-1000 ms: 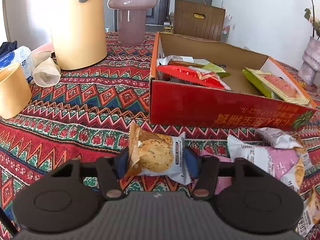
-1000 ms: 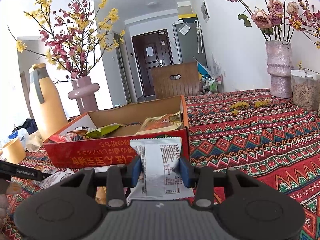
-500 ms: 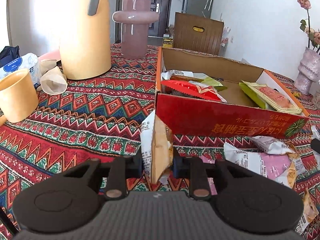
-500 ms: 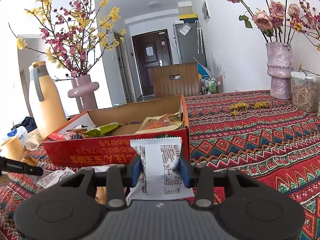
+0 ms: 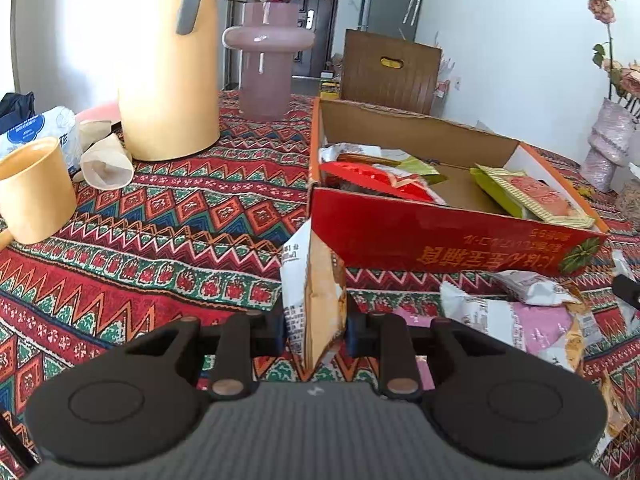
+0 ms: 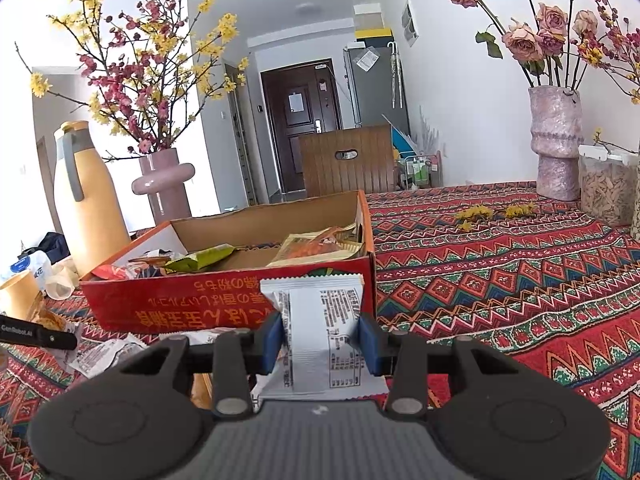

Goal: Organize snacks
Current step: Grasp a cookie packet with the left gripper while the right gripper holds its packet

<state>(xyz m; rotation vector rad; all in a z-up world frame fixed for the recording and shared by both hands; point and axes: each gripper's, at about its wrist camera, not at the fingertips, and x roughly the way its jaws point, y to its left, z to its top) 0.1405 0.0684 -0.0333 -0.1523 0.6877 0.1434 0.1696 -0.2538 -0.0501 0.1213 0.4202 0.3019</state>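
Since a second ago the left gripper (image 5: 314, 330) has clamped down on the cookie packet (image 5: 316, 300), which was lying face-on between wide jaws and is now folded edge-on and lifted a little off the tablecloth (image 5: 160, 240). Its jaws have just been closing and now pinch the packet tightly, just in front of the near left corner of the red box (image 5: 440, 240). That narrow fold probably gives a firmer hold for carrying it over the box wall. Other loose snacks (image 5: 520, 320) lie on the cloth to the right.

Seen from the right wrist, nothing has shifted: the right gripper (image 6: 320, 338) holds a white packet (image 6: 320, 320) upright between its blue pads, pressed on both sides, close before the box front (image 6: 200, 304), seemingly waiting to drop it in.
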